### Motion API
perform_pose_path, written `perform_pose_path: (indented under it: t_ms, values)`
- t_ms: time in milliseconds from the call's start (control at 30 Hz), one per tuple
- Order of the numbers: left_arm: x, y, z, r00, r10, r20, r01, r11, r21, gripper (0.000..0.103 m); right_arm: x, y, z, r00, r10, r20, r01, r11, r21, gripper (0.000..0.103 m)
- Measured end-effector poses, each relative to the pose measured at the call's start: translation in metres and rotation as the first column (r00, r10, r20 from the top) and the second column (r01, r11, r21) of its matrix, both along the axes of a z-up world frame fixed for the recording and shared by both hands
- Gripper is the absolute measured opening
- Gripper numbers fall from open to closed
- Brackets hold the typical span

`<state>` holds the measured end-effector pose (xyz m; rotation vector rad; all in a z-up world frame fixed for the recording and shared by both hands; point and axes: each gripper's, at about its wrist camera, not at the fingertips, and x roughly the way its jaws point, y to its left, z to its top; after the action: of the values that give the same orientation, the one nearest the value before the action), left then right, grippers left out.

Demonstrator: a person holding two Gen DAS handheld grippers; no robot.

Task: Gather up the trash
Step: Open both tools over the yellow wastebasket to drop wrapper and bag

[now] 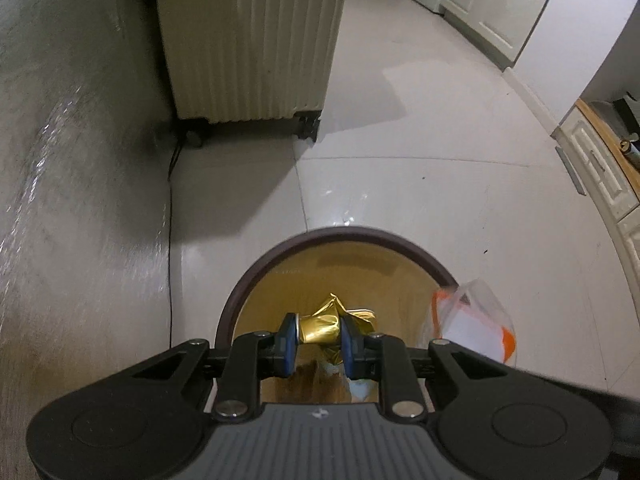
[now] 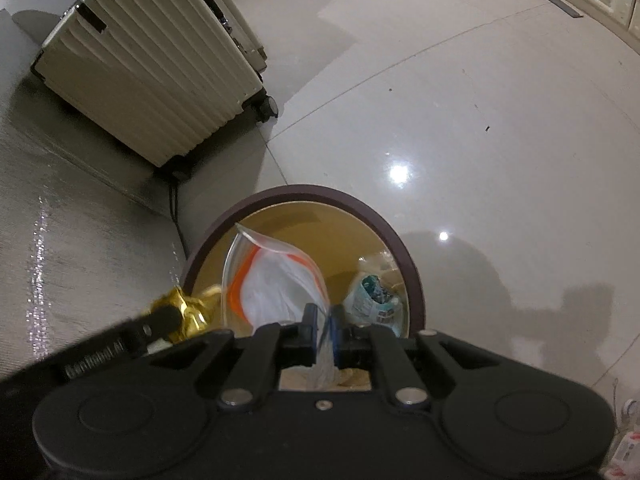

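Left gripper point(image 1: 319, 334) clamps gold foil point(image 1: 320, 330), right gripper point(image 2: 324, 326) pinches a plastic bag point(image 2: 272, 280) above the bin point(image 2: 304, 194); releasing off-centre could spill both outside its rim.

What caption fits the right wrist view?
Right gripper pinches a clear plastic bag over the open trash bin; gold wrapper alongside.

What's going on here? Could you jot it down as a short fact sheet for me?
place: tiled floor beside a wall
bin: round, dark rim, open, under both grippers
left gripper: shut on gold wrapper, above the bin
right gripper: shut on clear bag with orange stripe, above the bin
already in bin: a crumpled packet and other scraps
nearby: cream suitcase on wheels, by the wall
stage: both pieces held over the bin, not yet dropped
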<state>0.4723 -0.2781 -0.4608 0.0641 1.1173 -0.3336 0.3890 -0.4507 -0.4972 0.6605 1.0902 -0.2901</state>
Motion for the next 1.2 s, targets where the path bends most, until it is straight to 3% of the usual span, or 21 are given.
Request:
perform_pose_path:
  t_ms: [267, 800, 900, 1033, 1200]
  values:
    - [0.013, 0.009, -0.012, 0.998, 0.047, -0.038, -0.046, 0.999, 0.018, 0.033, 0.002, -0.002, -0.005, 0.998, -0.01, -0.055, 0.008, 1.0, -0.029, 0.022]
    - [0.011, 0.007, -0.012, 0.998, 0.024, -0.06, -0.018, 0.995, 0.094, 0.053, 0.003, 0.001, -0.002, 0.988, 0.09, -0.122, -0.102, 0.99, -0.101, 0.026]
    - [0.008, 0.006, -0.01, 0.998, 0.018, -0.062, -0.012, 0.995, 0.1, 0.057, 0.003, 0.001, 0.002, 0.987, 0.106, -0.121, -0.12, 0.986, -0.114, 0.032]
    - [0.003, 0.005, -0.006, 0.998, 0.011, -0.065, -0.004, 0.994, 0.106, 0.072, -0.004, -0.002, 0.008, 0.985, 0.133, -0.11, -0.146, 0.982, -0.12, 0.046]
    - [-0.004, 0.006, 0.002, 0.998, 0.025, -0.061, -0.019, 0.994, 0.108, 0.083, -0.015, -0.011, 0.021, 0.985, 0.143, -0.096, -0.156, 0.976, -0.15, 0.058]
